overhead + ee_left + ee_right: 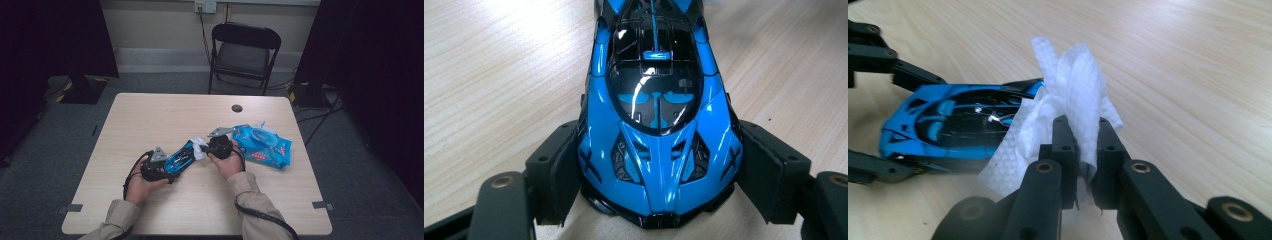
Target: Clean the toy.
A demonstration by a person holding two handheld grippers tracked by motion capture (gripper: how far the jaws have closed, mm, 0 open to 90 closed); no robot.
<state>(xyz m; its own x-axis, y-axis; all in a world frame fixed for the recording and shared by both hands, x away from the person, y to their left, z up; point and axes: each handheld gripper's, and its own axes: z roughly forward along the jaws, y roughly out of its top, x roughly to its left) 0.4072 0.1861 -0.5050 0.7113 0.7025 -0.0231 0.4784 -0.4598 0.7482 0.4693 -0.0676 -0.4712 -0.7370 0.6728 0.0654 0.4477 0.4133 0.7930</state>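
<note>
A glossy blue and black toy car lies on the wooden table just left of centre. My left gripper is shut on its nose, one pad pressing each flank. From the right, my right gripper is shut on a crumpled white wipe. The wipe rests against the car's far end. In the high view the car spans the gap between the left gripper and the right gripper, and the wipe sits where they meet.
A blue pack of wet wipes lies on the table just right of my right hand, its lid flap up. A small round hole marks the far side of the table. A black folding chair stands behind the table.
</note>
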